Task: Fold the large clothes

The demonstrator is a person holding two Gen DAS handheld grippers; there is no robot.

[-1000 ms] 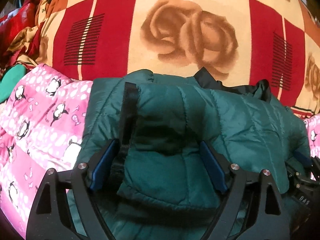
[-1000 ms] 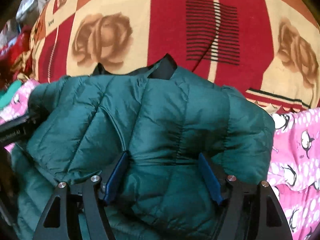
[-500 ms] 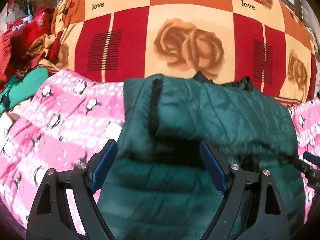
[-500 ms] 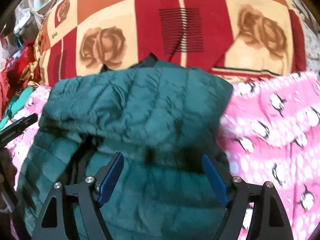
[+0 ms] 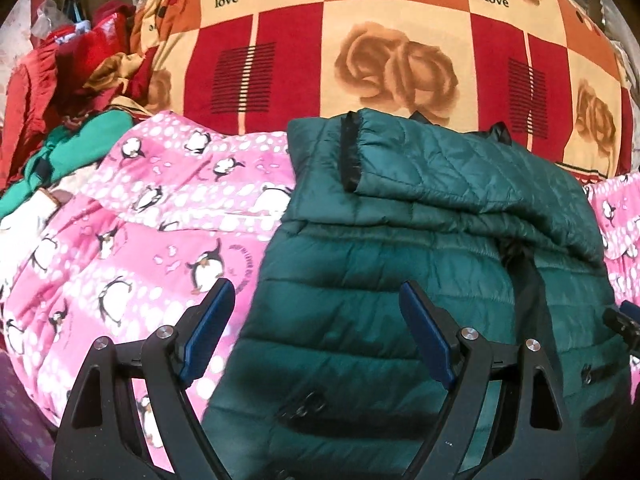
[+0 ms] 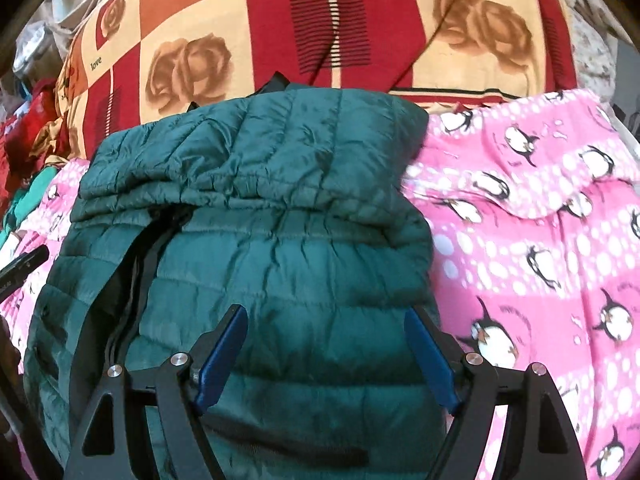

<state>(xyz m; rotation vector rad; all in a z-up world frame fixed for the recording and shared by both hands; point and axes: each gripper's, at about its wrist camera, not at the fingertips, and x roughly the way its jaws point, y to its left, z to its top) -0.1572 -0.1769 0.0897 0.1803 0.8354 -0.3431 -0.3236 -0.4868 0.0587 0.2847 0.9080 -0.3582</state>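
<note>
The green jacket (image 5: 400, 280) lay on the pink blanket (image 5: 120, 248), its upper part folded down over the body so that a quilted fold ran across the middle. A black-edged cuff (image 5: 350, 152) rested on the fold's left end in the left wrist view, and the black zipper (image 6: 136, 264) ran down the lower half, left of centre in the right wrist view. Behind the jacket stood a red and cream rose-print cover (image 5: 380, 40). A heap of red and green clothes (image 5: 80, 100) sat far left.

The left tool (image 5: 316, 312) hung above the jacket's left edge with its jaws wide and nothing between them; its left pad was over the blanket, its right over the jacket. The right tool (image 6: 326, 344) hovered over the jacket's lower right part, jaws also wide and empty. Whether either tool brushed the fabric was hard to judge through the fisheye.
</note>
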